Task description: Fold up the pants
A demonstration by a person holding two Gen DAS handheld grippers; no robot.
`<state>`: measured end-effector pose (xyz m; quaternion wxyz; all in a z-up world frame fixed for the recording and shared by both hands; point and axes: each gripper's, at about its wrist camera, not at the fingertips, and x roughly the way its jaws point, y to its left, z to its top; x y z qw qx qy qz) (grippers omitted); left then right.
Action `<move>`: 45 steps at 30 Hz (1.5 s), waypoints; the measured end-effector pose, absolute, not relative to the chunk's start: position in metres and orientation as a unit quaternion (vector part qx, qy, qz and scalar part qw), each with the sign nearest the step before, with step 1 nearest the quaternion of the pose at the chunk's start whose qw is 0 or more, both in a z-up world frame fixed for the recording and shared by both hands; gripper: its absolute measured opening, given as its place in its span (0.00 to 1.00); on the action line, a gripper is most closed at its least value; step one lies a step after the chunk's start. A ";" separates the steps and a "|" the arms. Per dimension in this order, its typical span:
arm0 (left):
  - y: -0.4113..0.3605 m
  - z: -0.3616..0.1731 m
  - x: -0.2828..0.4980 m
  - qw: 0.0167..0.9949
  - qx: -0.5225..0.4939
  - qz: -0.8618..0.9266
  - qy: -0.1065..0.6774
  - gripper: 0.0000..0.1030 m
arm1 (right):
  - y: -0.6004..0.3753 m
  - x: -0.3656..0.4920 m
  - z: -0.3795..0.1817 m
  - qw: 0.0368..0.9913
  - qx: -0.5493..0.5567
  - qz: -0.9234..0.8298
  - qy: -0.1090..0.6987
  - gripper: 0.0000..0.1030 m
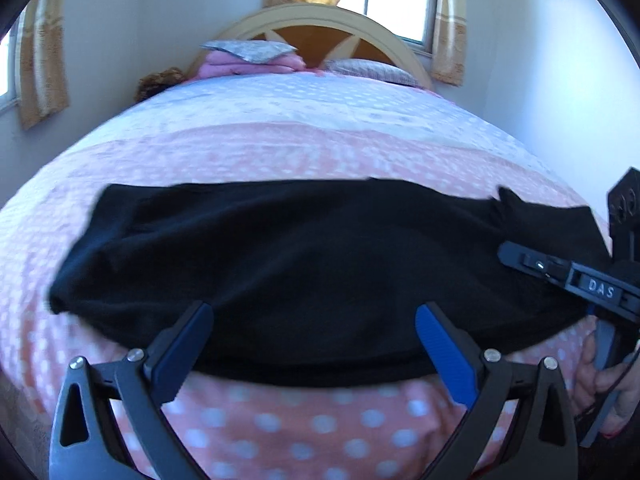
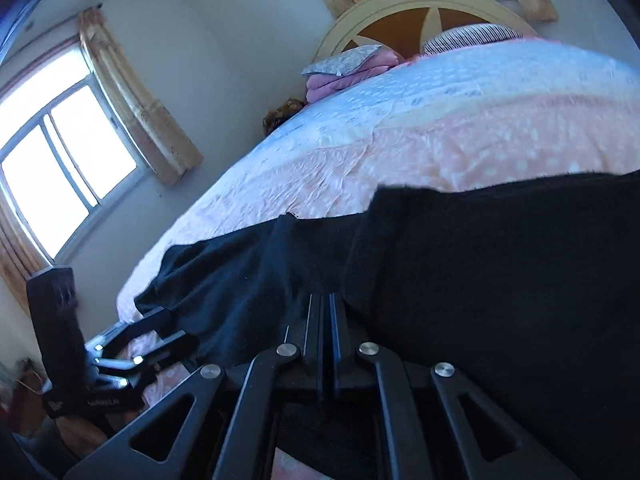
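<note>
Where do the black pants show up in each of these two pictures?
Left wrist view: the pants stretch across the middle, on the pink dotted bedspread.
Right wrist view: the pants fill the lower right half.
Shared landmark: the round headboard.

Black pants (image 1: 312,264) on a bedspread (image 1: 280,152) that is salmon pink with white polka dots near us, going pale blue with white dots at the far end. The left gripper (image 1: 314,320) is black with bright blue finger pads (image 1: 444,356); the right gripper (image 2: 326,312) is all black. Far off: a cream headboard (image 1: 320,16) with orange-brown panels, a pink folded blanket (image 1: 248,65), and yellow-tan curtains (image 1: 450,24).
</note>
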<state>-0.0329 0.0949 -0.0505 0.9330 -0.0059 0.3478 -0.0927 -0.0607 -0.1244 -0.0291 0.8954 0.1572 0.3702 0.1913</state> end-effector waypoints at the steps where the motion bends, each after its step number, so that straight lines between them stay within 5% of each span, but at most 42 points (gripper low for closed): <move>1: 0.102 -0.049 -0.035 0.937 -0.009 -0.079 0.341 1.00 | -0.124 -0.061 -0.030 0.895 0.157 0.190 0.372 0.04; 5: 0.156 -0.035 -0.038 0.952 -0.040 0.015 0.303 1.00 | -0.130 -0.063 -0.032 0.892 0.181 0.201 0.363 0.04; 12: 0.226 -0.052 -0.046 0.909 -0.271 0.049 0.311 1.00 | -0.133 -0.065 -0.027 0.892 0.184 0.206 0.359 0.04; 25: 0.225 -0.068 -0.017 0.881 -0.367 0.045 0.295 1.00 | -0.137 -0.071 -0.026 0.891 0.192 0.212 0.353 0.04; 27: 0.224 -0.070 -0.019 0.883 -0.365 0.059 0.289 0.92 | -0.137 -0.071 -0.026 0.890 0.194 0.213 0.352 0.04; 29: 0.224 -0.071 -0.018 0.885 -0.346 0.085 0.299 0.48 | -0.138 -0.072 -0.026 0.891 0.196 0.214 0.351 0.04; 31: 0.228 -0.074 -0.018 0.881 -0.348 0.080 0.309 0.32 | -0.138 -0.073 -0.026 0.891 0.196 0.214 0.349 0.04; 41: 0.213 -0.045 -0.019 0.911 -0.304 0.042 0.276 0.22 | -0.137 -0.073 -0.024 0.889 0.192 0.211 0.358 0.04; 45: 0.166 0.001 -0.020 0.952 -0.198 -0.006 0.234 0.22 | -0.153 -0.074 -0.006 0.875 0.227 0.213 0.370 0.04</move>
